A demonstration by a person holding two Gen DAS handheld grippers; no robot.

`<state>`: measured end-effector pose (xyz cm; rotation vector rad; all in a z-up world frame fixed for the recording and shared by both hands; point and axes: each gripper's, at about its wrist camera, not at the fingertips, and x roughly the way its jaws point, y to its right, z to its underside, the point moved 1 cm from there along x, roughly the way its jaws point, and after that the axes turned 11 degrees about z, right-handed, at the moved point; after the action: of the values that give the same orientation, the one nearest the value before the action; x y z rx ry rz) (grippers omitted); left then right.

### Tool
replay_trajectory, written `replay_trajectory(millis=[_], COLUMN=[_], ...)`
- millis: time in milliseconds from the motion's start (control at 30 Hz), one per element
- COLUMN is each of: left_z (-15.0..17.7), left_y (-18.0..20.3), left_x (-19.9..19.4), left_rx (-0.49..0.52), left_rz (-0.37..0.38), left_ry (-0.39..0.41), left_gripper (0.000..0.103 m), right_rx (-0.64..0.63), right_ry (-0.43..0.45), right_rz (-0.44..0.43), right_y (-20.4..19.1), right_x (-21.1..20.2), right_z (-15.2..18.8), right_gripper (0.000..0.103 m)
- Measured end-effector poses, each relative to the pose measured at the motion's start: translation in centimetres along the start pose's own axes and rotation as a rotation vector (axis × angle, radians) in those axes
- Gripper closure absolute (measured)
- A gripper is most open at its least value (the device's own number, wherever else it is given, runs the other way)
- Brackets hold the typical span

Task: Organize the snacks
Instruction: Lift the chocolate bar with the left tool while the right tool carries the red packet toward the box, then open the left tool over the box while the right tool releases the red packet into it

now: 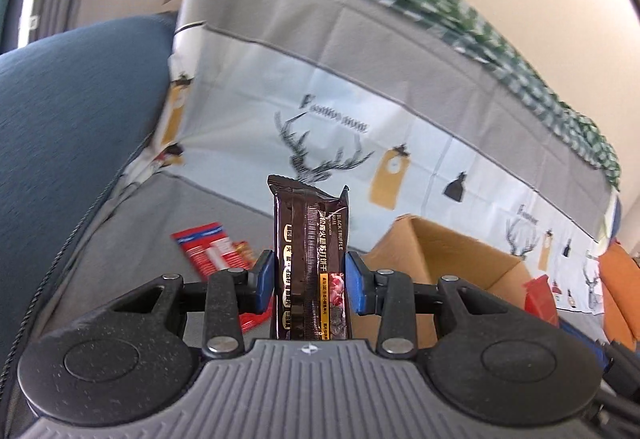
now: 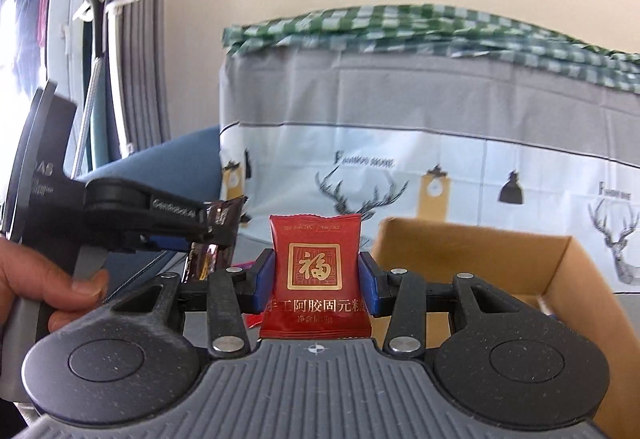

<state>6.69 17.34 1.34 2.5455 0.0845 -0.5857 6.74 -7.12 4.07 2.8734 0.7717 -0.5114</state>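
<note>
Two snacks are held aloft: the left gripper [image 1: 311, 285] clamps a dark brown cracker packet [image 1: 310, 263], the right gripper [image 2: 317, 279] a red foil sachet [image 2: 316, 271]. Slick wrappers could slip from the pads and miss the open cardboard box [image 2: 500, 259].

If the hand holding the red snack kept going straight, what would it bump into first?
Probably the hanging deer-print cloth straight ahead. The right gripper points just left of the cardboard box, though depth is hard to judge.

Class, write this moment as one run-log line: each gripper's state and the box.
left gripper: shut on brown cracker pack | right gripper: shut on red snack packet | cardboard box: open, beyond right gripper
</note>
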Motion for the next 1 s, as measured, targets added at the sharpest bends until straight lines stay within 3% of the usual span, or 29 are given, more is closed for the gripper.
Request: replay_trajectory(millis=[200,600,1000], left_z=[0.5,1.6,2.5], left_y=[3.1,6.7,9.1], left_x=[0.6,2.1,2.4], left_rx=[0.083,0.122,0.155], left_rz=[0.045,0.125,0.202], left_ry=[0.021,0.020,0.034], left_gripper=[0.062,0.062,0.062], right_rx=[0.017,0.085,0.159], right_ry=[0.018,0.004,-0.035], right_rz=[0.055,0.189,0.271], right_y=[3.5,10.5,13.4], right_x=[-0.9,-2.0,-1.5], right_z=[-0.2,1.0,2.2], right_gripper=[0.058,0.057,0.057])
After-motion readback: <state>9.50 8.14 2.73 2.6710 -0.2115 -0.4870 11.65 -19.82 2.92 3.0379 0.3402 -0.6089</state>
